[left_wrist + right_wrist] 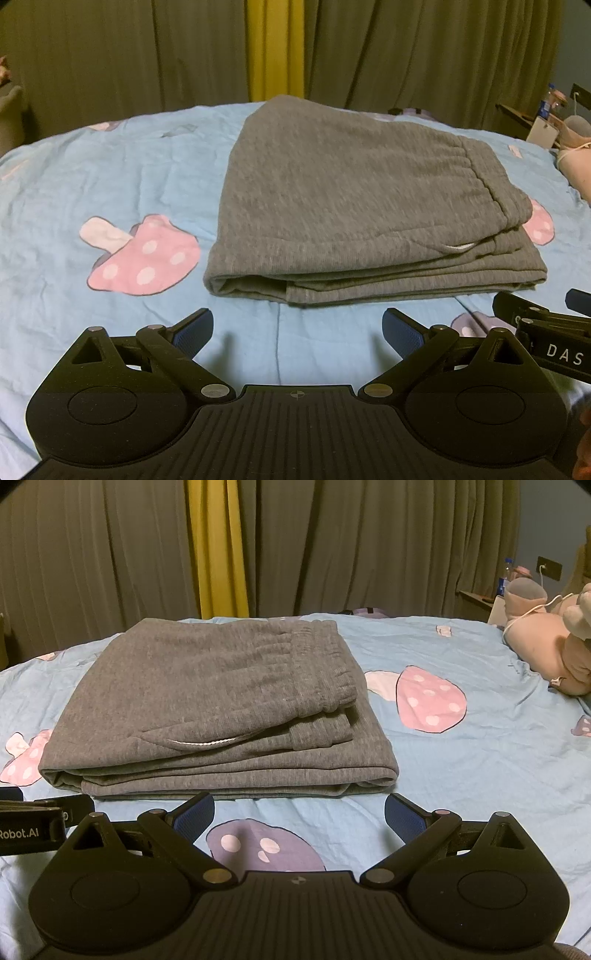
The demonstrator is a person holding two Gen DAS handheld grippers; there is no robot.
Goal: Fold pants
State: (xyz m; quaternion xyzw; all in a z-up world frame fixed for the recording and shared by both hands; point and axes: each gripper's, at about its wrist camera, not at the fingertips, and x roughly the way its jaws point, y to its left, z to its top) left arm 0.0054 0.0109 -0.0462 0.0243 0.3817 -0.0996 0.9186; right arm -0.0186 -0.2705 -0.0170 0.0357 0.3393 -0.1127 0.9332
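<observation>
The grey sweatpants (pixel 354 206) lie folded in a compact stack on the blue bedspread (pixel 74 184), waistband on top at the right, a white drawstring showing at the near edge. They also show in the right wrist view (pixel 207 709). My left gripper (pixel 297 328) is open and empty, just short of the stack's near edge. My right gripper (pixel 299 814) is open and empty, also just in front of the near edge. The right gripper shows at the right edge of the left wrist view (pixel 546 332); the left gripper shows at the left edge of the right wrist view (pixel 40 819).
The bedspread has pink (pixel 430 699) and purple mushroom prints (pixel 266 845). A pink plush toy (pixel 550 653) lies at the bed's right side. A bedside shelf with a bottle (pixel 506 572) stands behind it. Grey and yellow curtains (pixel 218 546) hang behind the bed.
</observation>
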